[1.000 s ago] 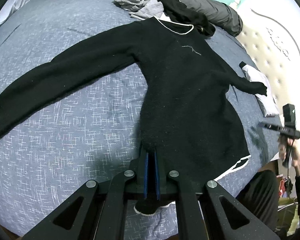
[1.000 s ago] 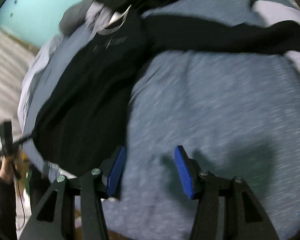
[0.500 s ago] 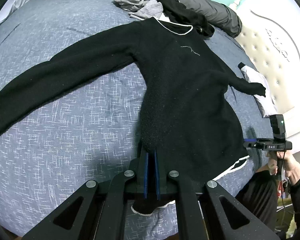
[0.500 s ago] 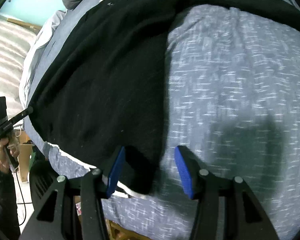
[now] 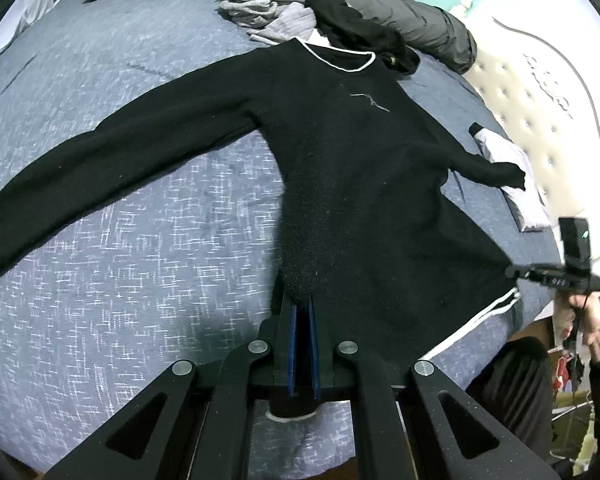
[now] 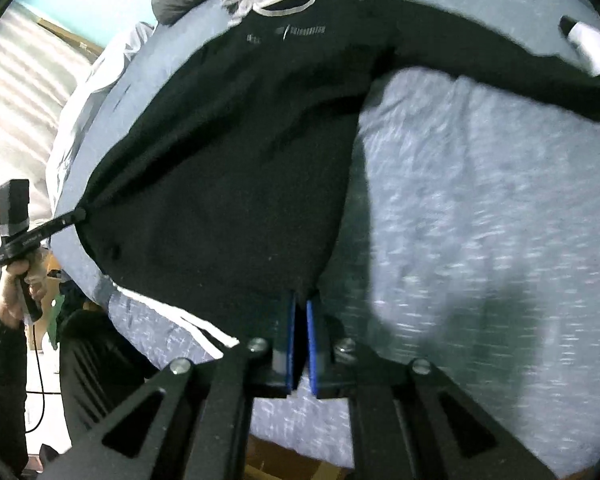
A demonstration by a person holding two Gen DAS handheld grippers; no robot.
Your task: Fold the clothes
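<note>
Black sweater (image 5: 364,168) flat on blue-grey bedspread (image 5: 120,280) — left gripper (image 5: 303,304) & right gripper (image 6: 301,304) each pinching a hem corner, right's jaws just closed on fabric.

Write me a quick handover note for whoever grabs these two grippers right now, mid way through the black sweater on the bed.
Left gripper: shut on the black sweater's bottom hem at one corner.
Right gripper: its jaws have just been closing and now pinch the hem at the other bottom corner.
Sweater lies face up on the blue bedspread, collar away from you, both sleeves spread out to the sides, hem at the near edge of the bed.
Pile of other clothes waits beyond the collar.
Done: sweater laid out, both hem corners gripped.
Left: all the folds, probably hem toward the collar first, then the sleeves; none started yet.
</note>
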